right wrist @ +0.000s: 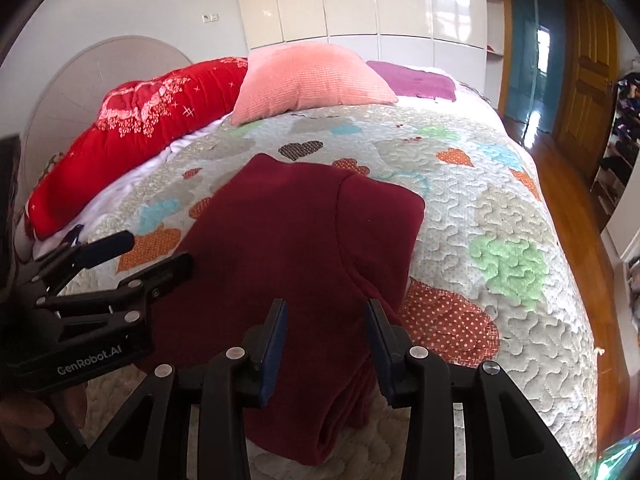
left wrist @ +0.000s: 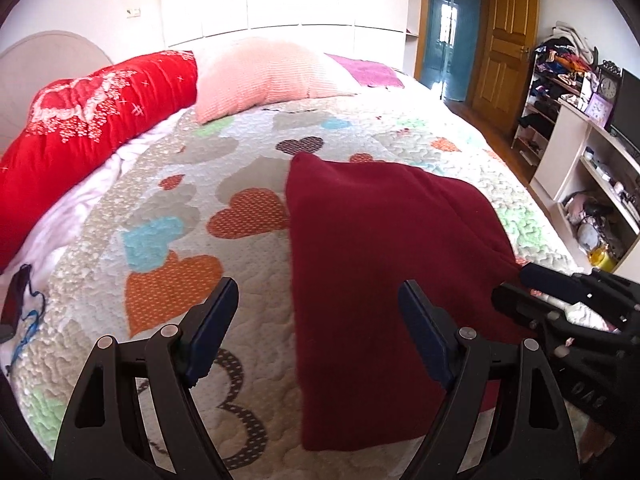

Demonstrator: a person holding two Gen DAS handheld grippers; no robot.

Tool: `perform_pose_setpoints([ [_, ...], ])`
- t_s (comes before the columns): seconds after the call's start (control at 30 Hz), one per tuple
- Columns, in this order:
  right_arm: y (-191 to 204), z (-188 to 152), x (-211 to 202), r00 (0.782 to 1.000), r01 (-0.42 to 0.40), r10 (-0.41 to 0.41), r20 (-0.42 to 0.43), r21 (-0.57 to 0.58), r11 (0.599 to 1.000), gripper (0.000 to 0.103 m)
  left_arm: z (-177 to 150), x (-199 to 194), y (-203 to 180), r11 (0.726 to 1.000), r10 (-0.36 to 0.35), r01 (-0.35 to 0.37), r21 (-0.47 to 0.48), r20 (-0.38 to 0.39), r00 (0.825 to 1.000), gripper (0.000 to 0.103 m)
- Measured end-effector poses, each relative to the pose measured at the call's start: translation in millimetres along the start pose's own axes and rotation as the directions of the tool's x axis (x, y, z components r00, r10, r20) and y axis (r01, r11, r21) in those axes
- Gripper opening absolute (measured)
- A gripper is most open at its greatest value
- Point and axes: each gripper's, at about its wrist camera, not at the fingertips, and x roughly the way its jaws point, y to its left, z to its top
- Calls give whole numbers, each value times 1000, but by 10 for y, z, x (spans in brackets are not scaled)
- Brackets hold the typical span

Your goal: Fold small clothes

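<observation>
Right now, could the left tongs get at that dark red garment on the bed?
Probably yes. The left tongs stand open right over the near left edge of the dark red garment, which lies folded on the quilt. Nothing lies between them; the right tongs are off at its other side.

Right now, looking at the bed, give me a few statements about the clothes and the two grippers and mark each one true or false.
1. The dark red garment lies on the heart-patterned quilt. True.
2. The left gripper is clamped on the garment. False: its jaws stand wide apart and hold nothing.
3. The right gripper is open over the garment's near edge. True.
4. A pink pillow sits at the far side of the bed, beside a red pillow. True.
5. The garment is spread out flat in one layer. False: a folded-over layer shows on its right side.
</observation>
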Motion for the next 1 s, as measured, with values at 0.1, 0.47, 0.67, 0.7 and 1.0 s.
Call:
perform_pose_setpoints([
  [0.1, 48, 35, -87, 1000, -18, 18, 21, -9, 1000, 40, -10, -34, 42, 1000, 14, -14, -8, 11, 1000, 83],
  [0.47, 132, 99, -293, 997, -13, 15, 76, -27, 1000, 47, 3, -136, 68, 1000, 19, -18, -16, 44, 999, 83],
  [0.67, 98, 75, -296, 997, -18, 18, 71, -3, 1000, 48, 15, -181, 72, 999, 34, -33, -19, 62, 998, 83],
  [0.7, 95, 72, -299, 997, -18, 18, 71, -1, 1000, 48, 17, -191, 68, 999, 35, -33, -19, 66, 997, 83],
  [1.0, 60, 58, -274, 998, -22, 21, 65, 16, 1000, 48, 17, -188, 36, 999, 35, -34, -11, 69, 997, 83],
])
